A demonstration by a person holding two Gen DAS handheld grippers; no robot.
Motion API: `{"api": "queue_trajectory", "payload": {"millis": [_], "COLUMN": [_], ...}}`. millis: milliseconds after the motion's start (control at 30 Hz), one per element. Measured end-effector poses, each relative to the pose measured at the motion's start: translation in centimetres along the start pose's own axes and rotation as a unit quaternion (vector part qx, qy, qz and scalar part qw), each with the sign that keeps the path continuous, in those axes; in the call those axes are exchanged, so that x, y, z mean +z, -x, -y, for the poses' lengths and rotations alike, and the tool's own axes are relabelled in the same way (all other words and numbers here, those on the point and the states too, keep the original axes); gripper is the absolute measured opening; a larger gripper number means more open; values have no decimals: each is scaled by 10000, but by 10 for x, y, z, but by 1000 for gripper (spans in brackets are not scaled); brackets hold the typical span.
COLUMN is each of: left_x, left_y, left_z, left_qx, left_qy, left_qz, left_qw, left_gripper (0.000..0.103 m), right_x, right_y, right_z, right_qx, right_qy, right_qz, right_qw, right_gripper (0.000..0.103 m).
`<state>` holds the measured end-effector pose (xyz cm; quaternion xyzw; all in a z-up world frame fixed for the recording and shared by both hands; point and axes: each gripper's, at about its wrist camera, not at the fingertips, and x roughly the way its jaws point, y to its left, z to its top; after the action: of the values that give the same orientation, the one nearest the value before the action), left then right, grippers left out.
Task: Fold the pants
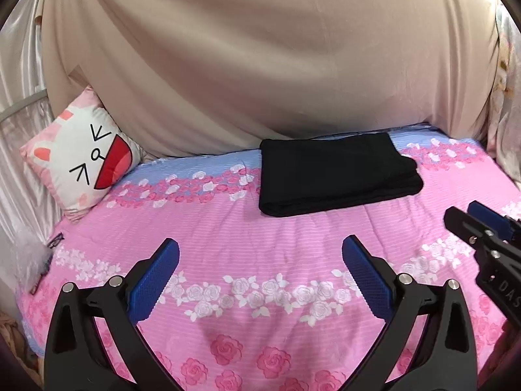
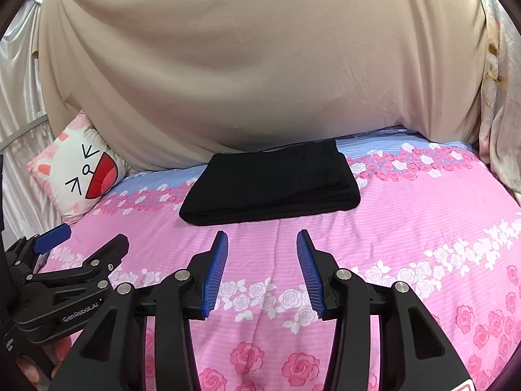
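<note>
On the bed, left wrist view: black pants (image 1: 338,172) lie folded into a compact rectangle on the pink floral bedsheet (image 1: 228,238), towards the far edge, just in front of the beige draped cloth (image 1: 260,58) that backs the bed. Left gripper (image 1: 260,254) hangs over the near part of the sheet, jaws spread wide with nothing between them; blue pads (image 1: 156,277) face each other across bare sheet. It is well apart from the pants. Right gripper (image 1: 472,224) enters at the right edge (only partly in frame here). A cat-face cushion (image 1: 84,159) leans in the far left corner. Eyeglasses (image 1: 55,241) lie at the left edge of the sheet, beside a blurred clear-plastic bundle.

Right wrist view: same folded pants (image 2: 270,185), again at the far side, one folded edge facing the camera. Right gripper (image 2: 262,244) sits short of that edge, not touching; its jaws stand partly apart, empty, sheet visible in the gap. Left gripper (image 2: 84,241) shows at lower left, jaws apart (a fingertip of the holding hand (image 2: 32,371) is visible beneath it). Cushion (image 2: 78,172) at far left.
</note>
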<state>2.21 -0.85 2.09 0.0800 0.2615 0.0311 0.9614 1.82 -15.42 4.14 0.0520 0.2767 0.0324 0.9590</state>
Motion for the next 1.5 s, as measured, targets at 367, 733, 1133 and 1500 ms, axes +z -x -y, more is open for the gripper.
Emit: {"api": "queue_trajectory", "payload": {"millis": [367,733,1133,1500], "left_x": [-5,-10,-13,-13], "left_y": [3,-3,-7,-10], "left_z": [-9,-19,-19,-18], "left_qx": [-62,-250,-240,-272], "left_qy": [127,250,155,129], "left_qz": [-53,-229,-270,-305], "left_qw": [9999,9991,9992,9991], "left_gripper": [98,98,98,98], "right_x": [-6,-12,-15,-17], "right_y": [6,6,4,3], "right_z": [-7,-15,-12,-10], "right_qx": [-56,-52,-72,-85], "right_qy": [84,132,109,87], "right_qz": [-16,-88,-111,-151], "right_qw": [9999,9999,9999,9998], "right_gripper": [49,50,50,50]}}
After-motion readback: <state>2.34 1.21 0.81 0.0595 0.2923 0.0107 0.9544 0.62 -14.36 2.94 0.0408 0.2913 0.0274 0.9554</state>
